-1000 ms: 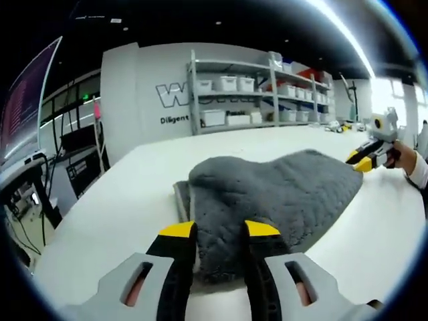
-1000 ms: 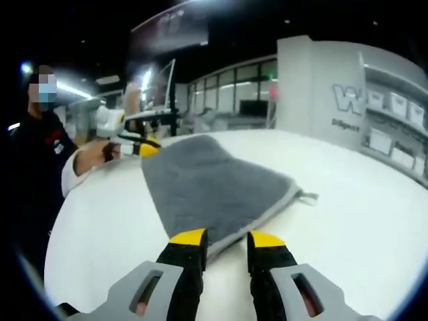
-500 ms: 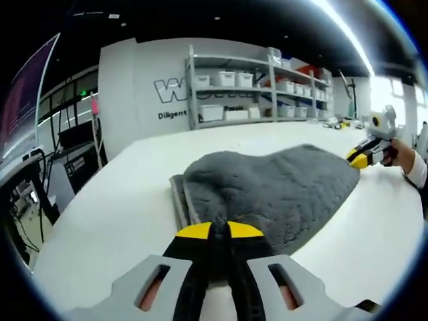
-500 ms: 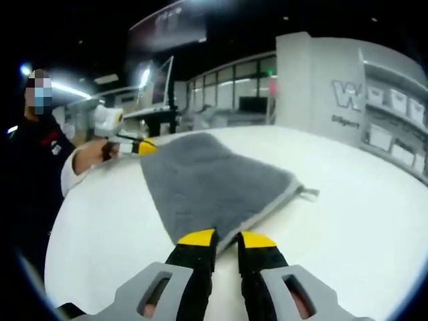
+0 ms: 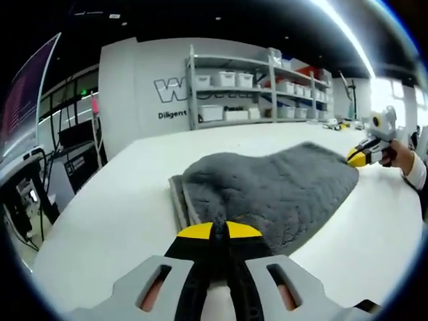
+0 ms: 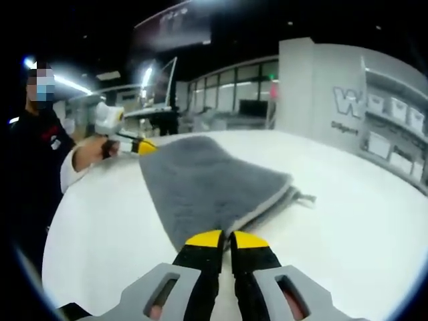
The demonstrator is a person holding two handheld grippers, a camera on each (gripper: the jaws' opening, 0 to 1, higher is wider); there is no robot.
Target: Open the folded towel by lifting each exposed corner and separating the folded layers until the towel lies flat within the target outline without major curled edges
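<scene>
Towel (image 5: 281, 190) status: grey, folded, lying on white surface (image 5: 120, 221), layers stacked w/ lighter edge strip showing at the fold side near shelving.

Left gripper view: left tongs (image 5: 219, 231) pressed together, yellow tips pinching near corner of towel; fabric rises slightly from the tips toward the middle. Right tongs (image 5: 357, 158) come in from the right at the far corner of the towel, yellow tips touching the fabric, held by a hand (image 5: 400, 155) w/ white cuff.

Right gripper view: right tongs (image 6: 225, 239) pressed together on the towel (image 6: 200, 184) corner closest to cam; both layers visible just past the tips, upper layer grey, lower edge paler. Small loop/tag (image 6: 306, 198) sticks out from the far right edge of the towel, lying on the surface (image 6: 348, 207). Left tongs (image 6: 146, 147) at the opposite corner, yellow tips on the fabric, hand (image 6: 90, 154) behind them. Person in dark top standing at the left edge of the surface.

Bkgd: metal shelving (image 5: 261, 87) w/ white bins along the wall, big lettering on wall panel (image 5: 170, 88), monitor (image 5: 23, 100) at left w/ cables below. Ceiling light strips bright overhead.

Can't make out any target outline on the surface from either view.
</scene>
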